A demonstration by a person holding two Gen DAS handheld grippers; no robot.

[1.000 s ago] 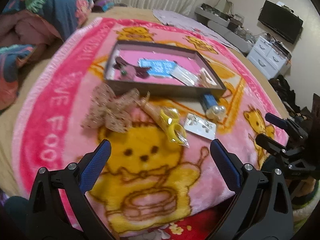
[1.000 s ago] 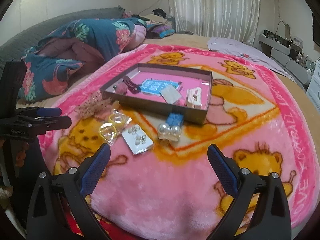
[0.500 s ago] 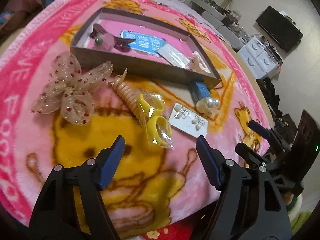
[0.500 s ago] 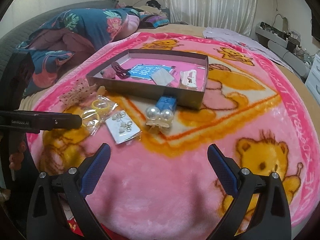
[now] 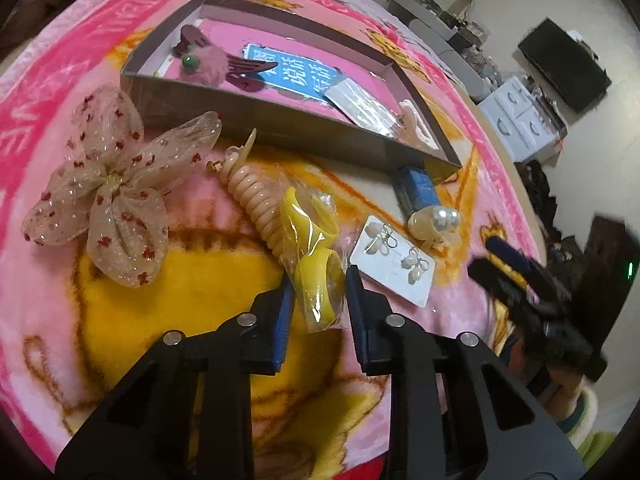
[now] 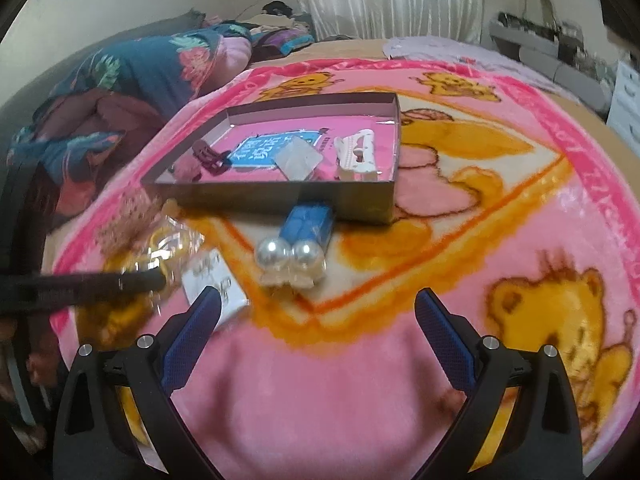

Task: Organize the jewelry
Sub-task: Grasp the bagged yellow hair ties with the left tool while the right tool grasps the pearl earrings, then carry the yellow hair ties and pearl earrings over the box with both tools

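The clear bag of yellow rings (image 5: 318, 268) lies on the pink blanket (image 5: 48, 60), near side of the tray (image 5: 280, 128). Your left gripper (image 5: 319, 300) has its two blue pads set narrowly on either side of the bag's near end; whether they press the plastic or just flank it, you cannot tell from this view. Touching the bag's far-left side is a beige spiral hair tie (image 5: 252, 192); further left sits a sheer spotted bow (image 5: 108, 184). Just right of the bag is a white card of earrings (image 5: 394, 260), and beyond it a pearl clip (image 5: 434, 222) against a small blue box (image 5: 418, 192), which rests by the tray's near wall. Inside the tray: a maroon winged hair clip (image 5: 216, 60), a blue printed card (image 5: 296, 74), a clear packet (image 5: 360, 106), a white clip (image 5: 414, 124). Your right gripper (image 6: 318, 336) hangs over the blanket with fingers spread wide, nothing between them, the pearl clip just beyond.
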